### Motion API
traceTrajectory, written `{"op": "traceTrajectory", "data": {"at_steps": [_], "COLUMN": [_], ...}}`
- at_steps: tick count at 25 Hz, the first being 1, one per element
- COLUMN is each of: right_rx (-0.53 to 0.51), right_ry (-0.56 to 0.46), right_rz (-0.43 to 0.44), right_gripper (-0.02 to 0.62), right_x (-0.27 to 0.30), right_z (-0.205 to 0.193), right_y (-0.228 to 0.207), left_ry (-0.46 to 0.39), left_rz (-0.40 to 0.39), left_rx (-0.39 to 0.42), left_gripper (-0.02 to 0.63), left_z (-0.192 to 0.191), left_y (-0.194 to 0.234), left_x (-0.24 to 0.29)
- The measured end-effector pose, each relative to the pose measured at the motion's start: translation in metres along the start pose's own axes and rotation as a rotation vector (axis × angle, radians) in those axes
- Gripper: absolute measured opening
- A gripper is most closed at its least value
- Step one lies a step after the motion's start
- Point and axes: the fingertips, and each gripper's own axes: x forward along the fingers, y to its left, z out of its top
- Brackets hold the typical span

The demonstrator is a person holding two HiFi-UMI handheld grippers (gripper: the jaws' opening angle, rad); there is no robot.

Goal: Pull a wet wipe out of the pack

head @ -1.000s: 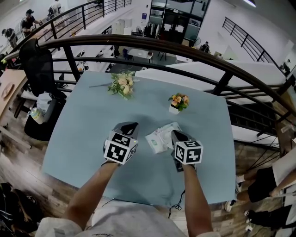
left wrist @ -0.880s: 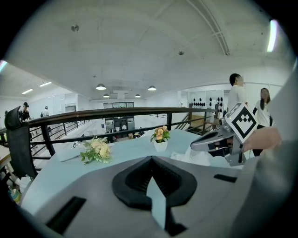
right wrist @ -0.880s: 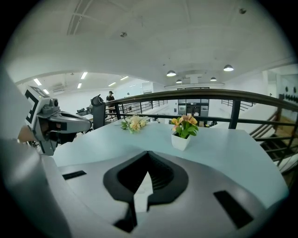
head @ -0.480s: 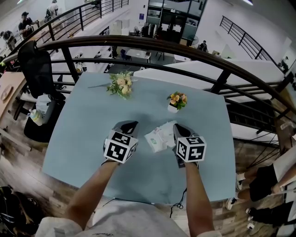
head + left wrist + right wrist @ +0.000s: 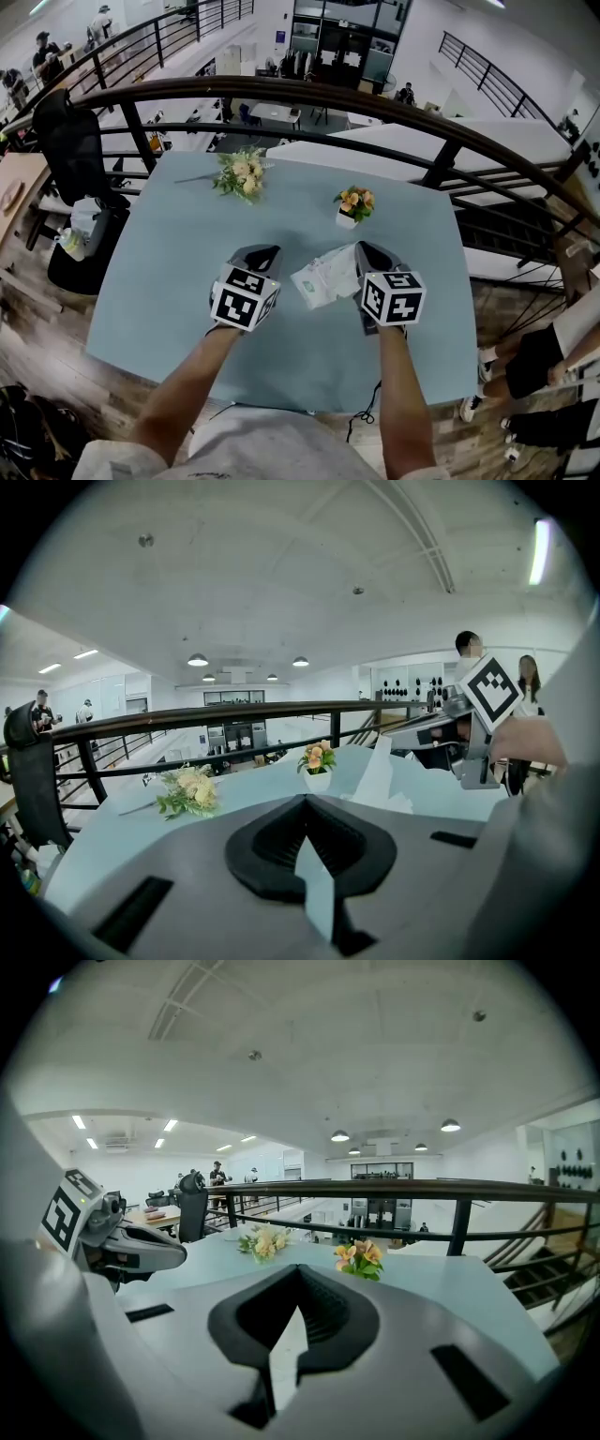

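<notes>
Head view: right tongs (image 5: pixel 360 250) clamped on wet wipe (image 5: pixel 339 268), part-drawn from pack (image 5: pixel 314 289) below; left tongs (image 5: pixel 264 253) closed, empty. Next: lift clear.

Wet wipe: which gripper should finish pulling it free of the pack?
Right. The right gripper is shut on the wet wipe, which stretches up from the pack. The left gripper sits shut beside the pack, gripping nothing.

Pale blue table (image 5: pixel 159 253), bouquet (image 5: pixel 239 174) lying flat, small flower pot (image 5: pixel 352 206) upright, black railing (image 5: pixel 281 88), office chair (image 5: pixel 67 150)
</notes>
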Motion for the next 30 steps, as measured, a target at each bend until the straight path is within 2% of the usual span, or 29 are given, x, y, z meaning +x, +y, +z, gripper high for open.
{"op": "traceTrajectory", "data": {"at_steps": [30], "right_rx": [-0.049], "right_ry": [-0.156], "right_rz": [-0.048], "right_gripper": [0.001], "right_x": [-0.037], "right_z": [0.059], "right_y": [0.009], "left_ry": [-0.048], "left_rz": [0.014], "left_rx": [-0.002], "left_gripper": [-0.006], "left_z": [0.017], "left_y": [0.002], "left_x": [-0.016]}}
